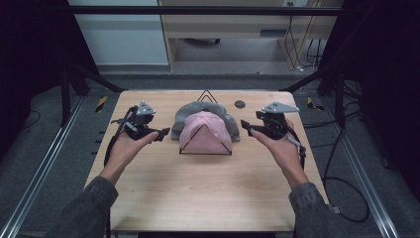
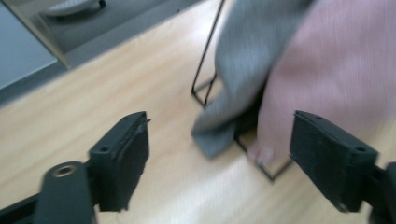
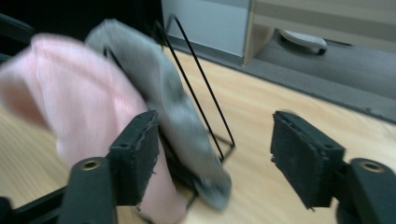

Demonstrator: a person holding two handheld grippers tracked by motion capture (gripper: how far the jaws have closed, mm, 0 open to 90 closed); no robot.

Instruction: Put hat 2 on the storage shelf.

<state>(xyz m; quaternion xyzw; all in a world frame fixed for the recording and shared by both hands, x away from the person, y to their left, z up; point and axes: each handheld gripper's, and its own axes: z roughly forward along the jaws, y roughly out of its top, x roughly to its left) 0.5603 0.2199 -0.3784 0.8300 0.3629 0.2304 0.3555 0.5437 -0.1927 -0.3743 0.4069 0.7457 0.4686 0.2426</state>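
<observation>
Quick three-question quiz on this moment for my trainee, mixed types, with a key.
1. True or false: the pink cloth hangs over the black wire rack, in front of the grey cloth.
2. The left gripper is: A) shut on the pink cloth, B) open beside the cloths, C) shut on the rack.
3. What do the jaws of the right gripper hold?

Key
1. True.
2. B.
3. Nothing; they stand open beside the cloths.
</observation>
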